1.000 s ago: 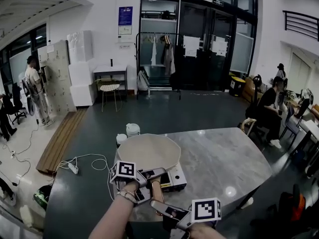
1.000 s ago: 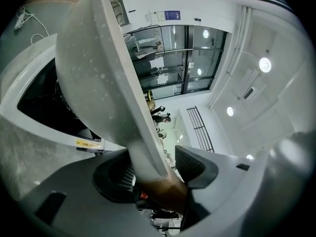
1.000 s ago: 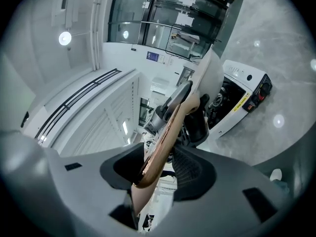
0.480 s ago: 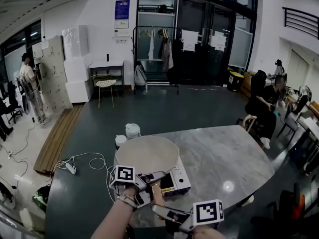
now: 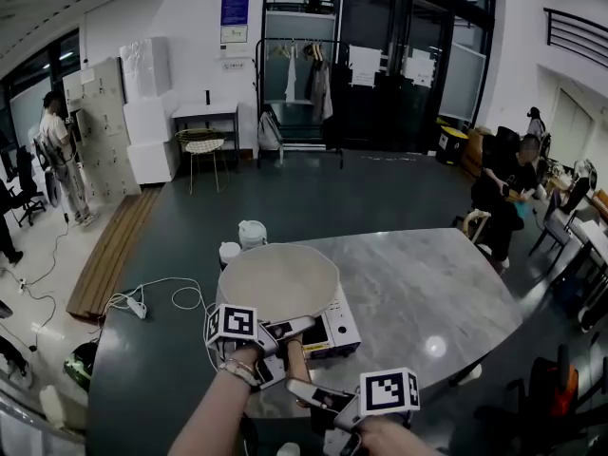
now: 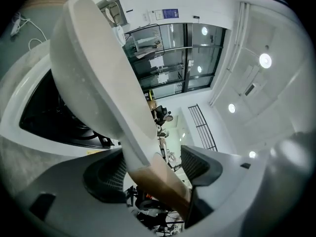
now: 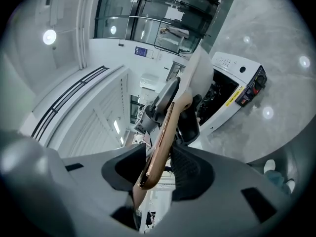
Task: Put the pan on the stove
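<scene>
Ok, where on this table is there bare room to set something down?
The marble table is bare right of the stove, out to the far and right edges. It is crowded only at the near left corner, where the pan lies over the stove with its handle pointing toward you.

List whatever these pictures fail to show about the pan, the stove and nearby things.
Top of the stove: head view, the pan covers the burner.
Whether the pan's underside touches the stove: left gripper view, the pan's own wall blocks that spot.
Print on the stove's front: right gripper view, too small and blurred to read.
Two white containers behind the pan: head view, too small to identify.
</scene>
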A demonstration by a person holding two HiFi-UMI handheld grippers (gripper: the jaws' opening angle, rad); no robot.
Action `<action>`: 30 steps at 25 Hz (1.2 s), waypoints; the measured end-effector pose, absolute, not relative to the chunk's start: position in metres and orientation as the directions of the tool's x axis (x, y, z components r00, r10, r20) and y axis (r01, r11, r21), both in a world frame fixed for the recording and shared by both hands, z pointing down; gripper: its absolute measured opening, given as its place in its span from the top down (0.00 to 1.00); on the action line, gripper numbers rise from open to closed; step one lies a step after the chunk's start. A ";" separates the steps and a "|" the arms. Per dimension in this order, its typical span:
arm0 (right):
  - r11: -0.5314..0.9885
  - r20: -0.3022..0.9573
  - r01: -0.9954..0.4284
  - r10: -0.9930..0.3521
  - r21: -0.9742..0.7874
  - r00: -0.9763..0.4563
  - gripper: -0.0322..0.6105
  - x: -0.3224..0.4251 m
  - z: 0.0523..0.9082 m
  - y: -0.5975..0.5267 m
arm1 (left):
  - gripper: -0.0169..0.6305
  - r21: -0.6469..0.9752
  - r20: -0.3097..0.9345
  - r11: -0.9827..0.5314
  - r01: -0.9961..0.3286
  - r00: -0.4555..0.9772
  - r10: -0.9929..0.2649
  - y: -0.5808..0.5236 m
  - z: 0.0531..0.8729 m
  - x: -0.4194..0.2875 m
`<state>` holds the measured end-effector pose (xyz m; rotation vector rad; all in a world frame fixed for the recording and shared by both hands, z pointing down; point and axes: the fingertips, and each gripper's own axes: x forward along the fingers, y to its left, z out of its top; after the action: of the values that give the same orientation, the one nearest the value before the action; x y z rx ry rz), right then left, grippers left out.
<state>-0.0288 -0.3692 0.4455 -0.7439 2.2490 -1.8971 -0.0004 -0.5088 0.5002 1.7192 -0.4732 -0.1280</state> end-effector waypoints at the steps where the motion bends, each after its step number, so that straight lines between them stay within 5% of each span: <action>1: 0.100 0.225 -0.295 -0.431 -0.950 -0.874 0.70 -0.028 0.445 -0.369 | 0.46 0.961 0.185 -0.123 -0.249 0.905 -0.383 -0.507 0.500 -0.003; 14: 0.050 0.293 -0.348 -0.435 -0.936 -0.851 0.72 -0.026 0.483 -0.355 | 0.46 0.935 0.266 -0.087 -0.345 0.839 -0.474 -0.481 0.518 -0.043; 20: 0.018 0.306 -0.354 -0.459 -0.935 -0.834 0.73 -0.022 0.499 -0.351 | 0.71 0.907 0.313 -0.090 -0.411 0.802 -0.508 -0.472 0.521 -0.050; 30: -0.055 0.334 -0.351 -0.474 -0.935 -0.815 0.76 -0.018 0.523 -0.348 | 0.80 0.901 0.347 -0.052 -0.430 0.789 -0.507 -0.460 0.529 -0.051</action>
<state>-0.0179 -0.3477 0.5235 -0.9179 2.0922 -2.0177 -0.0515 -0.4598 0.5295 1.6747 -0.7463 -0.0730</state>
